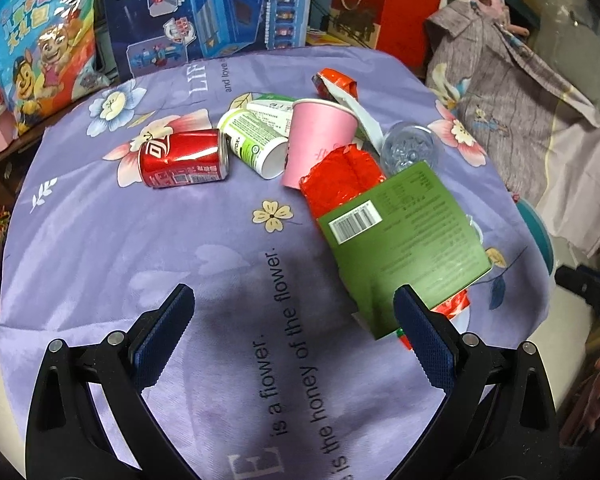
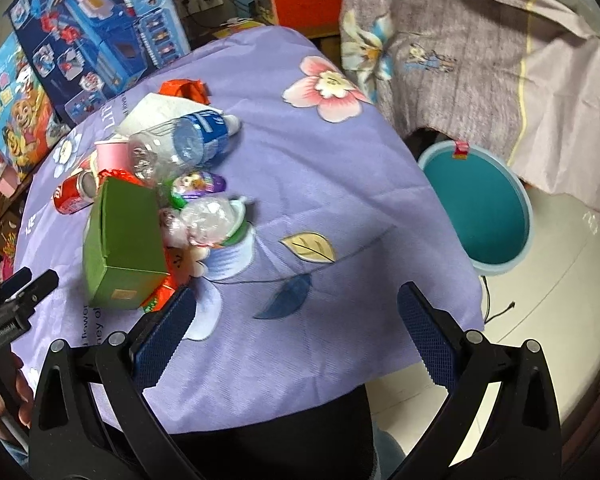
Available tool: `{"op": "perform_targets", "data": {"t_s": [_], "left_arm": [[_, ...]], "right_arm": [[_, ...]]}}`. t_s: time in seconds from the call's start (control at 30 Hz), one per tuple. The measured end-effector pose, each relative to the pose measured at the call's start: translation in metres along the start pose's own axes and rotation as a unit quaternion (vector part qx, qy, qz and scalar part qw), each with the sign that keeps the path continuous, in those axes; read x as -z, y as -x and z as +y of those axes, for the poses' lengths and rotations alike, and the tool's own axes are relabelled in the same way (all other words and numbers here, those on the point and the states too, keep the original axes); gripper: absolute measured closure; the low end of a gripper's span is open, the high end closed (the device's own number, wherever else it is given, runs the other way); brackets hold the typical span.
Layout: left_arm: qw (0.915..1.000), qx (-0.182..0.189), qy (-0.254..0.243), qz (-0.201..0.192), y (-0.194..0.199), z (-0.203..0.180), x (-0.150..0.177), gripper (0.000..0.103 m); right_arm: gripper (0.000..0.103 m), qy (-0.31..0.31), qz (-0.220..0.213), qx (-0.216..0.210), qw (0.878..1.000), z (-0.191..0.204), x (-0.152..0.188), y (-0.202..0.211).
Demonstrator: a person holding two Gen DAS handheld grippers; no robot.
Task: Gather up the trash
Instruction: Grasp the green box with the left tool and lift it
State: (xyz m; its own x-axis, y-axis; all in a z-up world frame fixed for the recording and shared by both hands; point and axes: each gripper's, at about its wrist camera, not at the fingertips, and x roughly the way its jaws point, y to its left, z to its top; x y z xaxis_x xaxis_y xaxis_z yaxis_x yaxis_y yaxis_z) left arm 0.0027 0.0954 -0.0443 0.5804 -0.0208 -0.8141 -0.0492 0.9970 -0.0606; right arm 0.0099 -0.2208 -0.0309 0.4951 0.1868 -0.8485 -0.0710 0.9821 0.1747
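Your left gripper point(image 1: 294, 316) and right gripper point(image 2: 296, 320) both hang over the purple flowered tablecloth point(image 1: 100, 248) with jaws spread wide and nothing between the pads.

Progress: collection looks barely begun, by my judgement. The trash sits in one heap at the centre of the left wrist view: a red soda can point(image 1: 184, 158) on its side, a green-and-white tube point(image 1: 252, 140), a pink paper cup point(image 1: 320, 136), a red foil wrapper point(image 1: 340, 176) and a green carton point(image 1: 400, 236) resting partly on that wrapper. In the right wrist view, upper left of centre, you also have a clear plastic bottle point(image 2: 184, 144) with a blue label, a crumpled clear wrapper point(image 2: 212, 220) and a small purple packet point(image 2: 198, 182). The teal bin point(image 2: 484, 204), at the right of that view, stands on the pale floor just past the table edge; its visible interior appears bare. Everything therefore remains to be moved.

Surroundings: the cloth is soft and wrinkled. Toy boxes point(image 1: 204, 8) crowd the upper left, and a grey garment point(image 2: 452, 40) drapes at the upper right above the bin.
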Motion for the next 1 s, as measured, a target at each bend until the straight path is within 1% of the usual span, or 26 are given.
{"op": "perform_targets", "data": {"t_s": [0.1, 0.2, 0.33, 0.43, 0.5, 0.63, 0.8, 0.9, 1.0], "left_arm": [[1.0, 0.004, -0.001, 0.0, -0.004, 0.008, 0.002, 0.004], [0.9998, 0.017, 0.004, 0.005, -0.009, 0.019, 0.005, 0.004], [0.9992, 0.039, -0.003, 0.01, -0.017, 0.028, 0.015, 0.004], [0.9983, 0.057, -0.007, 0.014, -0.023, 0.031, 0.02, 0.004], [0.9972, 0.072, -0.005, 0.017, -0.028, 0.033, 0.023, 0.004], [0.9957, 0.091, -0.003, 0.021, -0.035, 0.035, 0.026, 0.004], [0.9925, 0.118, -0.018, 0.027, -0.043, 0.023, 0.023, 0.004], [0.987, 0.156, -0.021, 0.032, -0.045, 0.009, 0.019, 0.004], [0.9827, 0.182, -0.033, 0.018, -0.038, -0.012, 0.014, 0.004]], "right_arm": [[0.006, 0.02, 0.007, -0.006, 1.0, 0.02, -0.005, -0.005], [0.006, 0.043, 0.017, -0.018, 0.999, 0.044, -0.011, -0.012], [0.006, 0.079, 0.028, -0.029, 0.996, 0.078, -0.017, -0.023], [0.006, 0.101, 0.038, -0.025, 0.994, 0.097, -0.021, -0.035], [0.006, 0.104, 0.048, -0.023, 0.993, 0.103, -0.023, -0.043], [0.006, 0.099, 0.055, -0.005, 0.994, 0.097, -0.027, -0.054], [0.006, 0.07, 0.067, 0.016, 0.995, 0.074, -0.033, -0.064], [0.006, 0.051, 0.075, 0.008, 0.996, 0.065, -0.034, -0.068], [0.006, 0.04, 0.063, -0.005, 0.997, 0.059, -0.036, -0.061]]}}
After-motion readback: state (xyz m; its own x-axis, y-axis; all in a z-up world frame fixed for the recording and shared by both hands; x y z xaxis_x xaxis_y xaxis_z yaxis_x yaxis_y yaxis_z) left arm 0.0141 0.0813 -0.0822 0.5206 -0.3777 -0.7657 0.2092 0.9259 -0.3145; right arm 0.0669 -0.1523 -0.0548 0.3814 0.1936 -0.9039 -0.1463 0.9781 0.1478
